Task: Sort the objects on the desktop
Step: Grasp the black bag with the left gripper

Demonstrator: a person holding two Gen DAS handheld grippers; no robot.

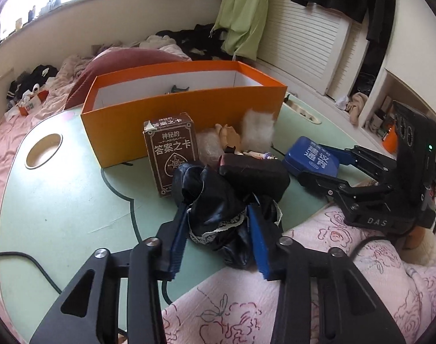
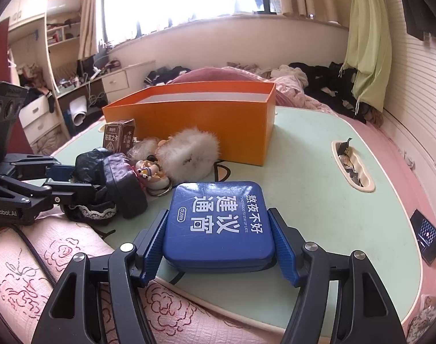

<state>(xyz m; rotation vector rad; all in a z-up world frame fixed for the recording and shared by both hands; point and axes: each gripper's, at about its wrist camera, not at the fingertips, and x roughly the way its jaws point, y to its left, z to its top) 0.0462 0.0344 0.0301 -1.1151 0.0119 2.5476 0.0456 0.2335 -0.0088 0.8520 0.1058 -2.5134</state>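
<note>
At the left the green bench [image 1: 60, 200] lies bare from its round cup hole [image 1: 43, 150] to its near edge, crossed only by a thin black cable [image 1: 31, 261]. Behind, the orange box [image 1: 186, 109] stands across the middle, open-topped, its long wall close behind the clutter. A brown card box [image 1: 172, 154] stands upright just in front of that wall. The left gripper [image 1: 218, 229] is closed on a black lace-trimmed cloth [image 1: 215, 209], both blue pads pressing its sides; a dark pouch [image 1: 255, 175] leans against the cloth's far side. Between pouch and orange box sit a white fluffy toy [image 2: 186, 154] and small figurines [image 2: 149, 172], crowding the way to the box. Further right the right gripper [image 2: 218, 243] holds a blue tin [image 2: 221, 223] by its two side edges near the bench's near edge, over a pink quilt [image 2: 60, 258]. Right of the tin the bench is open up to an oval slot [image 2: 352, 166] and a small black device [image 2: 427, 238] at the far right edge.
</note>
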